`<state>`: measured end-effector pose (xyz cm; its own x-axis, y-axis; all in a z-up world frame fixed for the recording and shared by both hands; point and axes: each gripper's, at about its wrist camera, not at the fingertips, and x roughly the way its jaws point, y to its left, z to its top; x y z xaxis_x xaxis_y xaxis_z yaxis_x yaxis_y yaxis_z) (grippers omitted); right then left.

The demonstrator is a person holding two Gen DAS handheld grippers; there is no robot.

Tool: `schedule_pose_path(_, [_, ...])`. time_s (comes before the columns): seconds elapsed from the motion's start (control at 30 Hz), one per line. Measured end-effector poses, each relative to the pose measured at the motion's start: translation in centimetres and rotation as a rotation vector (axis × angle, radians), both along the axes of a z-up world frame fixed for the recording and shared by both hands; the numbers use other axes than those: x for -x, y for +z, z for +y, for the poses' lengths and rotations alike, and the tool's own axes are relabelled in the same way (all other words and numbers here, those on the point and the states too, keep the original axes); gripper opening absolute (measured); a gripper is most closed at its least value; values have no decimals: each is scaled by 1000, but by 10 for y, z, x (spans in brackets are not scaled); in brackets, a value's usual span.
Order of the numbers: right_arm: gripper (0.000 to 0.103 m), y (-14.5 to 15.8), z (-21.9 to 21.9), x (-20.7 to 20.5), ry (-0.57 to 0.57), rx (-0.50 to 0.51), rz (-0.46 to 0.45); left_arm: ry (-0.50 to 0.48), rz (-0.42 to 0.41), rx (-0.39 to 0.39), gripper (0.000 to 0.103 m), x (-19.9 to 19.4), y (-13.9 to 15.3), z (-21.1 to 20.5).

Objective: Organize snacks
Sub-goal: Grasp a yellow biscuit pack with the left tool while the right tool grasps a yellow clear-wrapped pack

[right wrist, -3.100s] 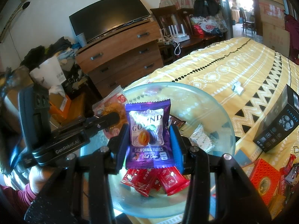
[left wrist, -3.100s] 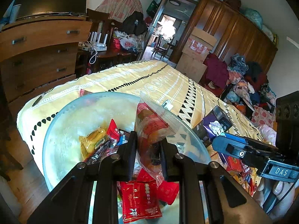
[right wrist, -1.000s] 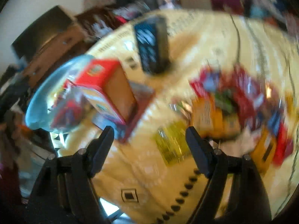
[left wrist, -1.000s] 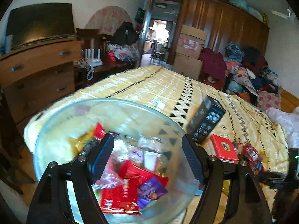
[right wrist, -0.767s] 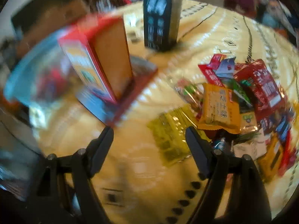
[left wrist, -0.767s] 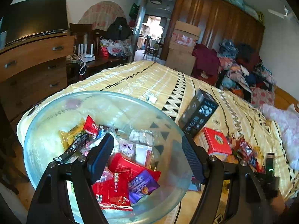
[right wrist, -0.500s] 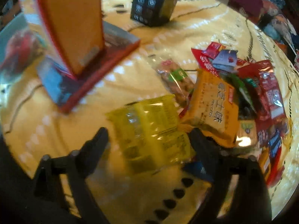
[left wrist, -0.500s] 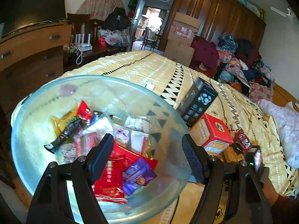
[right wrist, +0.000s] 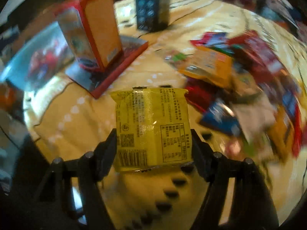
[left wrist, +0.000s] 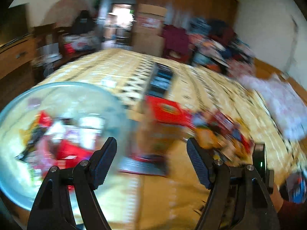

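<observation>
We saw our right gripper (right wrist: 153, 143) closing on the yellow snack packet (right wrist: 151, 128), just beside the snack pile (right wrist: 239, 72), our left gripper (left wrist: 151, 159) wide, empty, beside the glass bowl (left wrist: 17, 182), bare bedspread (left wrist: 163, 195) beneath.

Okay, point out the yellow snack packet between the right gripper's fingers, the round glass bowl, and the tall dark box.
yellow snack packet (right wrist: 151, 128), right wrist view, label middle
round glass bowl (left wrist: 63, 85), left wrist view, far rim
tall dark box (right wrist: 151, 5), right wrist view, front face

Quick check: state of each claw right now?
Left claw: open, empty.
Right claw: closing on the yellow snack packet between its fingers.
</observation>
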<state>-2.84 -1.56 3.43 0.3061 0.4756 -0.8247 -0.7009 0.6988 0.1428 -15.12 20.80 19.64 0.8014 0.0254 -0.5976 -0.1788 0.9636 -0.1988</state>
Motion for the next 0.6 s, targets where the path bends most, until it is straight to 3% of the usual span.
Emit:
schedule_pose_path(0.07, [72, 4, -31, 2, -71, -44, 21, -97, 17, 13, 76, -14, -6, -32])
schedule_pose_path(0.1, [72, 4, -44, 0, -104, -63, 30, -159, 31, 59, 76, -26, -13, -48])
schedule_pose_path(0.23, [72, 1, -96, -12, -235, -137, 66, -269, 132, 132, 76, -87, -47, -92])
schedule_pose_path(0.3, [72, -7, -117, -15, -281, -172, 94, -282, 185, 129, 76, -122, -64, -108])
schedule_pose_path(0.43, [72, -21, -132, -22, -318, -210, 126, -279, 256, 193, 76, -190, -99, -126])
schedule_pose_path(0.6, [72, -28, -148, -16, -321, -268, 143, -284, 330, 134, 76, -236, -132, -146])
